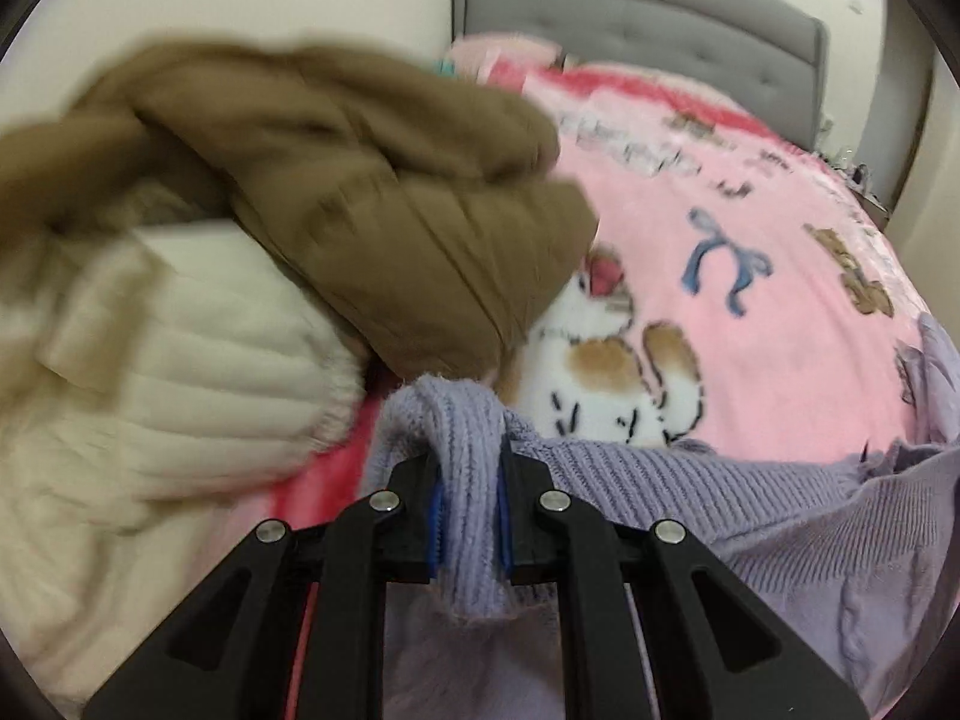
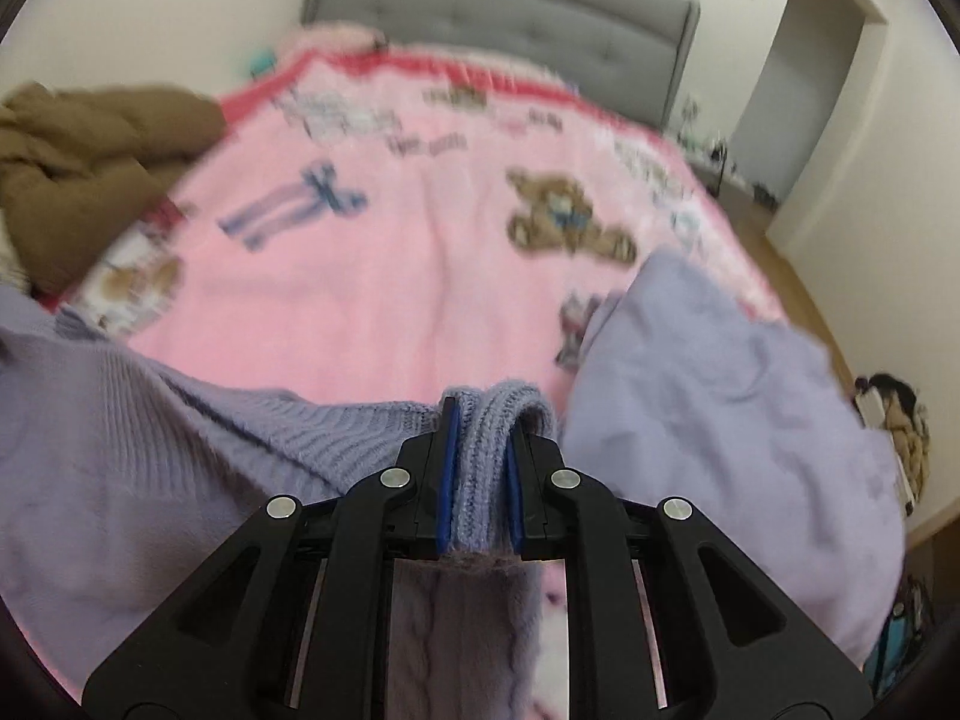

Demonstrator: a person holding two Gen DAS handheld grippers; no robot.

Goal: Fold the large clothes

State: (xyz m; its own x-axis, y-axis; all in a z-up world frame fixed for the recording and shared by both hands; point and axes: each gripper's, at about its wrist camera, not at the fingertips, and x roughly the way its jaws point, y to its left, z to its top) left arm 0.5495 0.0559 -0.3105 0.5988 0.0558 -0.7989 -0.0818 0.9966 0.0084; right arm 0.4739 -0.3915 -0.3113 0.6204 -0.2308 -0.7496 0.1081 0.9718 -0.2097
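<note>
A lilac knit sweater (image 1: 780, 516) is stretched between both grippers above a pink printed blanket (image 1: 780, 312). My left gripper (image 1: 469, 462) is shut on a bunched ribbed edge of the sweater, which folds over the fingertips. In the right wrist view my right gripper (image 2: 485, 456) is shut on another ribbed edge of the same sweater (image 2: 120, 456). A loose part of the sweater, perhaps a sleeve (image 2: 720, 384), lies to the right on the blanket (image 2: 390, 276).
A brown padded jacket (image 1: 360, 192) and a cream ribbed garment (image 1: 168, 384) are heaped at the left of the bed. It also shows in the right wrist view (image 2: 90, 156). A grey headboard (image 2: 510, 18) stands at the back. Wooden floor (image 2: 798, 288) and a doorway (image 2: 798, 78) are to the right.
</note>
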